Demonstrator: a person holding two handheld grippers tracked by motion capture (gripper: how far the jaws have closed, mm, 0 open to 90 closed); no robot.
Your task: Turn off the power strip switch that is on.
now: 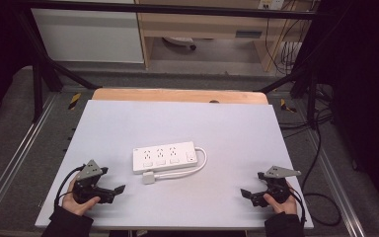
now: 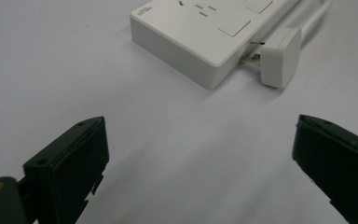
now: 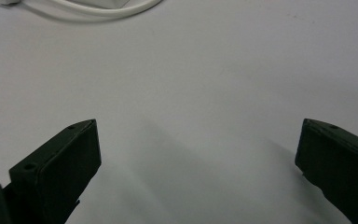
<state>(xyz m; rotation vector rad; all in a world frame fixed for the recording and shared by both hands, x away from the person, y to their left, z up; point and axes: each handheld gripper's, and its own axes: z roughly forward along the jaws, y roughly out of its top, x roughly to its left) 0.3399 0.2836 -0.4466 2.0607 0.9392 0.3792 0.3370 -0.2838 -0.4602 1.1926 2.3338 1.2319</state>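
small print on power strip (image 2: 205,42) corner, too blurred to read

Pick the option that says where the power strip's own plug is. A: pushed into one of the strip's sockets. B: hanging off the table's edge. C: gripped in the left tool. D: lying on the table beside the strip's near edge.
D: the plug lies on the table beside the near edge of the power strip, no tool on it.

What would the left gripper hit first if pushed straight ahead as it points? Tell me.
Probably the white power strip, at its near corner beside the plug. The left gripper is open, with bare table before it. Depth is hard to judge.
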